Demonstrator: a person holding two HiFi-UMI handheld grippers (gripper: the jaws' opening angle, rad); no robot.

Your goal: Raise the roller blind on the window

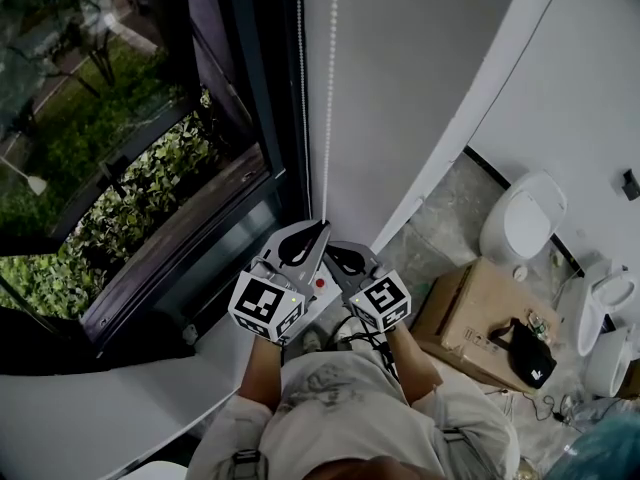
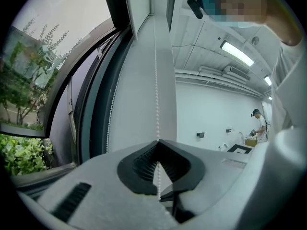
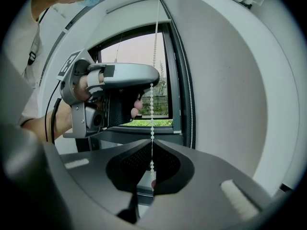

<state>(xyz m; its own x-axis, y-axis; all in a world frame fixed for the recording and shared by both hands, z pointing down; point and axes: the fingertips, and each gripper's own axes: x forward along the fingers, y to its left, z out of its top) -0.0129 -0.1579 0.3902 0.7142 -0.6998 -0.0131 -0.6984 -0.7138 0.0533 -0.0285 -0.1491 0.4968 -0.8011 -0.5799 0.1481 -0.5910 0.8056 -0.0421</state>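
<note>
A white bead chain [image 1: 328,88] hangs down the white wall beside the window [image 1: 130,148]; a second strand [image 1: 300,68] runs along the dark frame. My left gripper [image 1: 322,228] is shut on the chain, whose beads pass between its closed tips [image 2: 157,143]. Just below it, my right gripper [image 1: 334,252] is shut on the same strand [image 3: 152,123], with beads running into its closed jaws [image 3: 152,142]. In the right gripper view the left gripper [image 3: 152,79] sits directly above, pinching the chain. I cannot make out the blind's fabric; the glass shows greenery outside.
A grey windowsill [image 1: 100,408] runs under the window at lower left. On the floor to the right stand a cardboard box [image 1: 470,313] with a black bag [image 1: 530,356] and white toilets [image 1: 522,218]. A person [image 2: 259,123] works far off.
</note>
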